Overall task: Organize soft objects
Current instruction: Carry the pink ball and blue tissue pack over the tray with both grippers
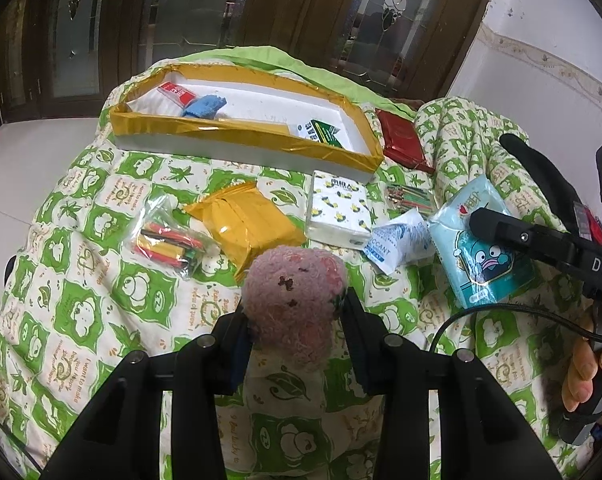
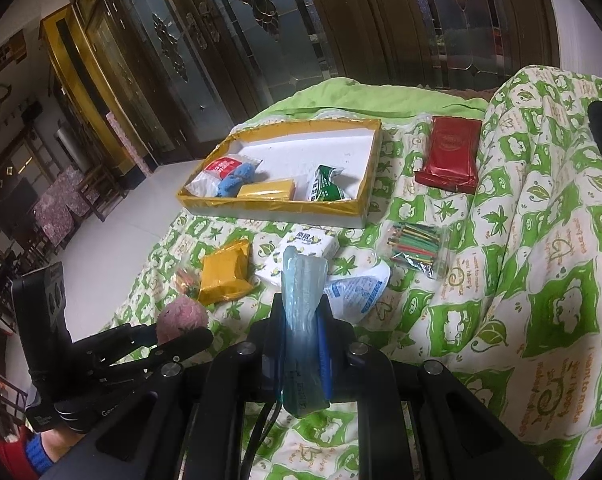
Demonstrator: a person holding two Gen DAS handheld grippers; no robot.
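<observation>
The left gripper (image 1: 297, 320) clamps a pink plush ball (image 1: 297, 300) above the green-patterned quilt (image 1: 81, 280); to its right, the right gripper (image 2: 301, 344) pinches a blue tissue pack (image 2: 303, 320), the gold-rimmed tray (image 2: 365, 184) lying well ahead of both.

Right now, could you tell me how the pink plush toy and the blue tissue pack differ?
The pink plush toy is round and fuzzy; the blue tissue pack is flat, glossy and printed with a cartoon face. The toy sits in the left gripper, the pack in the right gripper. Both are soft, clamped between jaws, held above the quilt, outside the tray.
</observation>
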